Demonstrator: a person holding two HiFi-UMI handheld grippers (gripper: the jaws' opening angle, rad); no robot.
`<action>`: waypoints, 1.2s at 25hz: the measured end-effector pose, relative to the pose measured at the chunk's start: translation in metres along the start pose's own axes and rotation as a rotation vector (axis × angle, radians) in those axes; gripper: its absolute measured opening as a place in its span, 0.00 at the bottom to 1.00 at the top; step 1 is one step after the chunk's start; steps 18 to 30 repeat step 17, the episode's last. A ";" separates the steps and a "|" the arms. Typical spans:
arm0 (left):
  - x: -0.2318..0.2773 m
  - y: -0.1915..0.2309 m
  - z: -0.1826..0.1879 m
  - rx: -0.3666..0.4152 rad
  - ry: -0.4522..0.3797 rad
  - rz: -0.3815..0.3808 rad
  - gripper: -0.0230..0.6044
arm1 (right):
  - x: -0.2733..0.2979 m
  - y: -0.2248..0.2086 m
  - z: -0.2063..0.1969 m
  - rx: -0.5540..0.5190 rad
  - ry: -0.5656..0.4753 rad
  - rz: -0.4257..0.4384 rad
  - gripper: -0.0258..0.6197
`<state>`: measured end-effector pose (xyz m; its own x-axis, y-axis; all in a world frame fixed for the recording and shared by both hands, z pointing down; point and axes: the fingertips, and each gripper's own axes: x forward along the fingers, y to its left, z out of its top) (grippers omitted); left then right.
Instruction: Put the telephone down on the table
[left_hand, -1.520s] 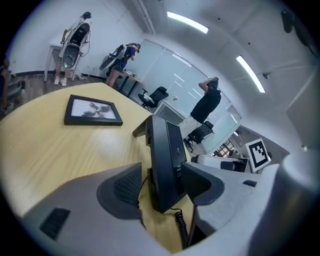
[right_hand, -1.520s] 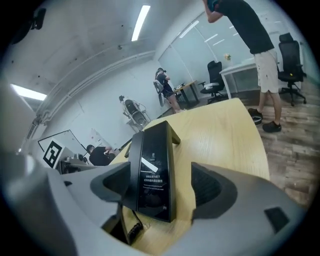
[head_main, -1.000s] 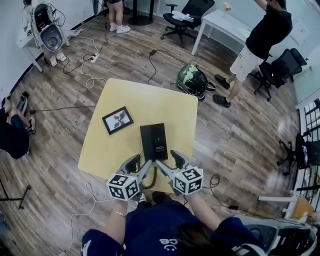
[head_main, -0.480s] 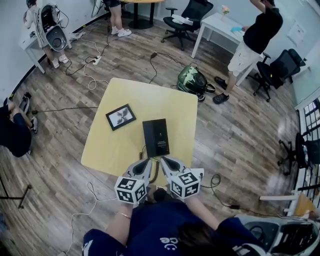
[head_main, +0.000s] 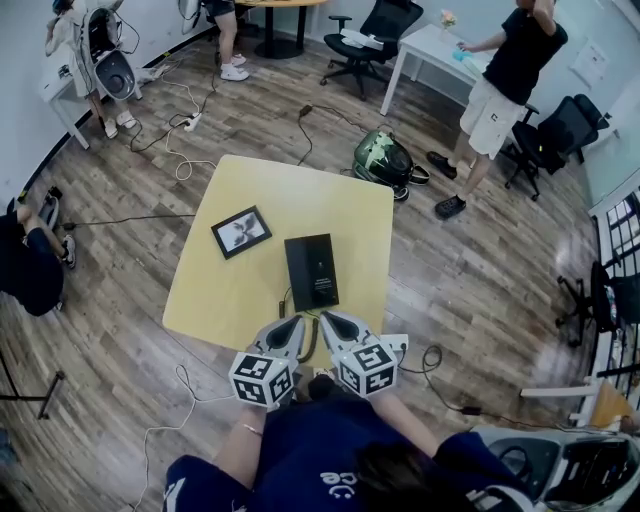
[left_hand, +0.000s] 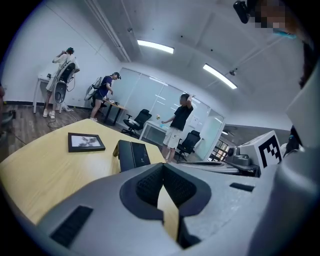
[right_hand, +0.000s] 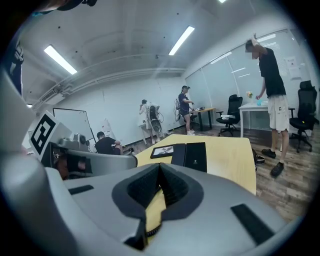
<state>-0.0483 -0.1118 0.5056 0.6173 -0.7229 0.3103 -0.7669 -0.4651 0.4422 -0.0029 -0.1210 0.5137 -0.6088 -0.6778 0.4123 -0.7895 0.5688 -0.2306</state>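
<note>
the table (head_main: 250, 290) is pale yellow. the telephone (head_main: 311, 271) is black with small pale marks. the frame (head_main: 241, 232) is black round a grey and white picture. the left gripper (head_main: 293, 326) and right gripper (head_main: 330, 322) are grey with black ribbed pads (left_hand: 149, 184); each cube (head_main: 262, 378) is white with black square markers. the floor (head_main: 470, 270) is brown wood in planks. the bag (head_main: 383, 157) is black and green. a person (head_main: 500, 75) wears a black shirt and pale shorts. the chairs (head_main: 385, 25) are black, the desk (head_main: 440, 45) white. the wearer's top (head_main: 310, 450) is dark blue with white letters.
</note>
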 end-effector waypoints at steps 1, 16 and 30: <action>0.000 0.000 0.000 -0.005 0.001 0.000 0.04 | 0.000 0.000 0.000 -0.015 0.004 -0.002 0.05; -0.004 0.013 -0.003 -0.023 -0.006 0.035 0.04 | 0.010 0.006 -0.002 -0.072 0.013 0.006 0.05; -0.004 0.014 -0.002 -0.024 -0.007 0.036 0.04 | 0.010 0.006 -0.002 -0.072 0.013 0.006 0.05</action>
